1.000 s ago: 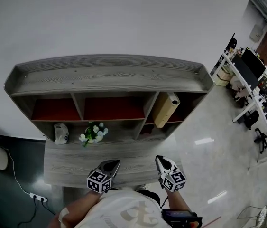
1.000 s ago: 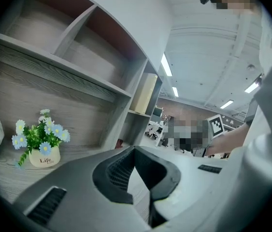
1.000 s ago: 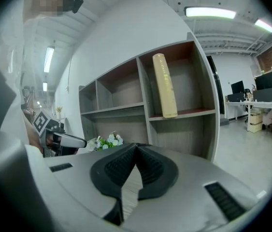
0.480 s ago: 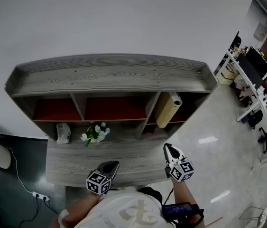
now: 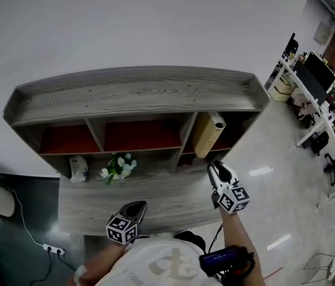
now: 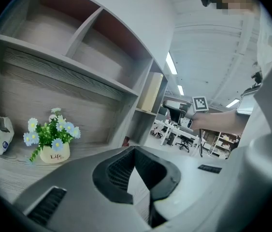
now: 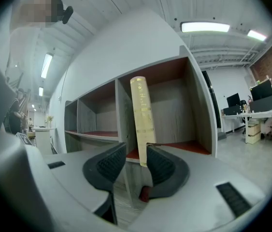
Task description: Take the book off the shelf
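A tan book point(image 5: 207, 134) stands upright in the right compartment of the grey wooden shelf point(image 5: 137, 94), leaning on the divider. In the right gripper view its spine point(image 7: 143, 117) rises just beyond my jaws. My right gripper point(image 5: 219, 173) is held level a short way in front of that compartment. Its jaws point(image 7: 136, 161) have just been opening and stand a little apart with nothing between them; they do not touch the book. My left gripper point(image 5: 135, 208) hangs low over the lower ledge, its fingertips point(image 6: 135, 151) meeting, empty.
A small pot of blue-and-white flowers point(image 5: 117, 167) and a crumpled white bag point(image 5: 78, 167) sit on the wide lower ledge point(image 5: 167, 198). The left and middle compartments have red floors. Office desks and chairs point(image 5: 319, 94) fill the room to the right.
My right gripper has moved up and toward the shelf's right compartment, and its jaws have parted. The left gripper has stayed where it was.
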